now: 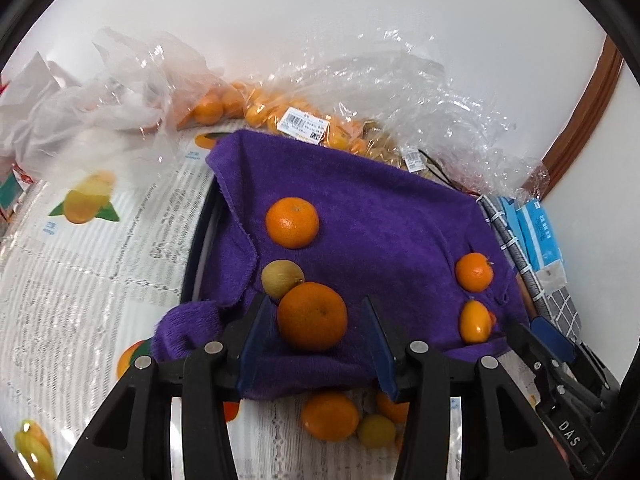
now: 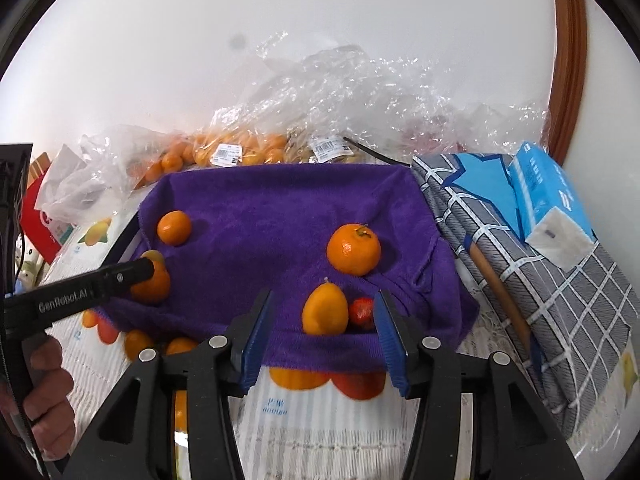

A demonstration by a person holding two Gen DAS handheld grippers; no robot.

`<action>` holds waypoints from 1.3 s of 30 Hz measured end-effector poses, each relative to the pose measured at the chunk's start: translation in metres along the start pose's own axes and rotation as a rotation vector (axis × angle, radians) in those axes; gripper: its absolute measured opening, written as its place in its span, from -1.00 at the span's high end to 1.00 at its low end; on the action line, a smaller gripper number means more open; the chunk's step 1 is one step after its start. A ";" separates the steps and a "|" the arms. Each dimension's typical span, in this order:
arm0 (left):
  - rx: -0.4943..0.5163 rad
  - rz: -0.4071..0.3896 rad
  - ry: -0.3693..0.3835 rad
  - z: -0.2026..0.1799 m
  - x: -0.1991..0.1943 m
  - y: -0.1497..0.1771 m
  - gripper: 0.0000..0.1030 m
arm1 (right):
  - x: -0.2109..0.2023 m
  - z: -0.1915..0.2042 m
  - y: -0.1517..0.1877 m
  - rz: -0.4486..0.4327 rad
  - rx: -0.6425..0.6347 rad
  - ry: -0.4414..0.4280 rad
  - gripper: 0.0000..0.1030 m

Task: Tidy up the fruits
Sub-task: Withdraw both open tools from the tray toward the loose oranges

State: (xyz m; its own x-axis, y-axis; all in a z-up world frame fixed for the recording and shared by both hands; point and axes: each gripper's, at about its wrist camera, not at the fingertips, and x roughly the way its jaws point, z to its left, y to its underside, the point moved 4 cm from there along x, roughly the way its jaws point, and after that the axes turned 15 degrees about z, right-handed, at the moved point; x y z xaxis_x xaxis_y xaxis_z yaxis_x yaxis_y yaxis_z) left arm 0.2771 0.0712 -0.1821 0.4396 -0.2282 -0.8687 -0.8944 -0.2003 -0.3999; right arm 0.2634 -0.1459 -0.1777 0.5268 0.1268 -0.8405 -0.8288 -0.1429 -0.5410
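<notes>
White wall [image 2: 160,60] behind, purple towel [image 2: 280,208] holding oranges, both grippers parted, gripping nothing.

Under the purple towel [image 2: 280,216] something dark and raised is almost wholly covered; only a black rim [image 1: 200,240] shows at its left edge. In the right wrist view a small red fruit [image 2: 361,312] sits half hidden behind the yellow-orange fruit [image 2: 325,309] and the blue finger pad [image 2: 390,344]. The left gripper's arm [image 2: 80,288] covers part of an orange [image 2: 154,282]. Fruit in the plastic bags [image 1: 280,114] at the table's far edge is blurred, its labels [image 1: 304,122] unreadable. The hand [image 2: 50,396] is cut by the picture's edge.
</notes>
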 end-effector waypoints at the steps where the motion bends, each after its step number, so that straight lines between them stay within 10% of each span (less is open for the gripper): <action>1: 0.003 -0.004 0.000 -0.001 -0.004 0.001 0.12 | -0.003 0.001 0.002 -0.002 0.002 0.006 0.02; 39: -0.027 0.028 -0.030 0.053 -0.056 0.058 0.02 | 0.016 0.073 0.060 0.123 -0.030 -0.098 -0.01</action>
State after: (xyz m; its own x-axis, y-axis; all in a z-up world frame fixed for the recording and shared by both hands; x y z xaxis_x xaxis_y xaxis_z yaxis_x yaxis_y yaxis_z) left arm 0.1962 0.1225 -0.1723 0.4112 -0.2055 -0.8881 -0.9036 -0.2204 -0.3673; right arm 0.2083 -0.0804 -0.2219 0.3996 0.2011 -0.8944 -0.8791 -0.1924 -0.4360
